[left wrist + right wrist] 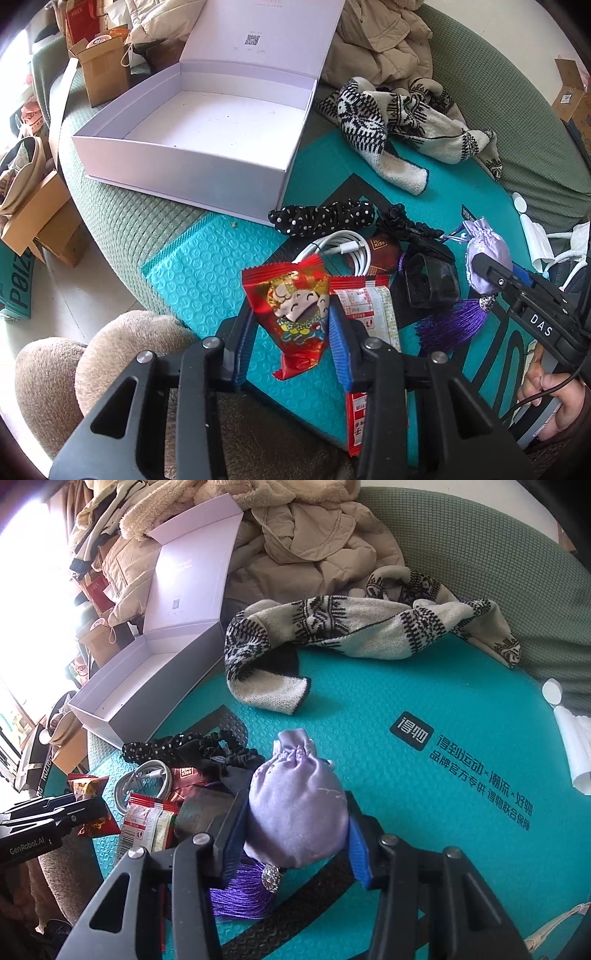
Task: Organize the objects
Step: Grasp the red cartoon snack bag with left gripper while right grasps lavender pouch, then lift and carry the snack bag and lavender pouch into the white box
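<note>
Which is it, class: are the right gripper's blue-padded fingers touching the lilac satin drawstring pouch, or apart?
Touching. The right wrist view shows both fingers pressed against the pouch.

Second red snack packet (364, 314) half hidden behind left gripper (291, 332); purple tassel (240, 893) partly under right gripper (295, 830)

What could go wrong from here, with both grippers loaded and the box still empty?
1. The left gripper pinches the red snack packet by thin, slippery film; it may slide out on the way to the white box.
2. The right gripper squeezes the lilac pouch, whose purple tassel hangs below and could snag the pile beside it.
3. The second snack packet lies just under the left fingers and could get dragged along.
</note>
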A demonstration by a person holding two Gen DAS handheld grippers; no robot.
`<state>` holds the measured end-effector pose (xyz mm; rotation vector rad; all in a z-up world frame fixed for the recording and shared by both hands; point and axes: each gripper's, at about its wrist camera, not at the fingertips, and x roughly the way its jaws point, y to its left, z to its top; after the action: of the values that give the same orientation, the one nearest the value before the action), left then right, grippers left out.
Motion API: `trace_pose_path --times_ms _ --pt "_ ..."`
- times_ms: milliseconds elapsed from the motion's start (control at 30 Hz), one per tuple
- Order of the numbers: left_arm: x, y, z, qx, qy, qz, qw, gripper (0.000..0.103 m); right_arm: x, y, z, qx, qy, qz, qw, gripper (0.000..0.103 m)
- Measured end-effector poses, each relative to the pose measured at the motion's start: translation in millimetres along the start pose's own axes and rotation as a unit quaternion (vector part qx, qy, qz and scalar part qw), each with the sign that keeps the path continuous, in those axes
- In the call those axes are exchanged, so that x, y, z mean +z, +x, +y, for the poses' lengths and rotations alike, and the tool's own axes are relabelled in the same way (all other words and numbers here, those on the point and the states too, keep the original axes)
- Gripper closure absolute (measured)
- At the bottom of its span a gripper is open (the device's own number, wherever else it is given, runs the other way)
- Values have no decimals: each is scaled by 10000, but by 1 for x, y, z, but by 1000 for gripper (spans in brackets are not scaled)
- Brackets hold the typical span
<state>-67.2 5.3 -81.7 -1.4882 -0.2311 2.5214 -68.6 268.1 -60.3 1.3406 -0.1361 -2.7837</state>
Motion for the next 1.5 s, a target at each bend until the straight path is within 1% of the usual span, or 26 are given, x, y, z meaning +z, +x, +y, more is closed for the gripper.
trace_pose_path --times_ms 400,767,1167,1267,1500 --pt "-5 -35 11 20 -42 -304 9995 69 7 -31 29 153 -385 -321 9986 55" --pt "-19 -66 30 171 -214 -499 9984 69 6 -50 65 452 -757 -478 9950 55" --pt "-35 -92 63 387 -416 -566 9968 69 5 -55 112 863 -1188 -490 9880 55" --pt "-34 -95 70 426 -442 -582 9964 68 5 -54 122 952 -1272 -479 9861 55" --pt "-20 -98 81 452 -445 -626 9960 68 11 -49 142 1043 -1470 -468 9825 55"
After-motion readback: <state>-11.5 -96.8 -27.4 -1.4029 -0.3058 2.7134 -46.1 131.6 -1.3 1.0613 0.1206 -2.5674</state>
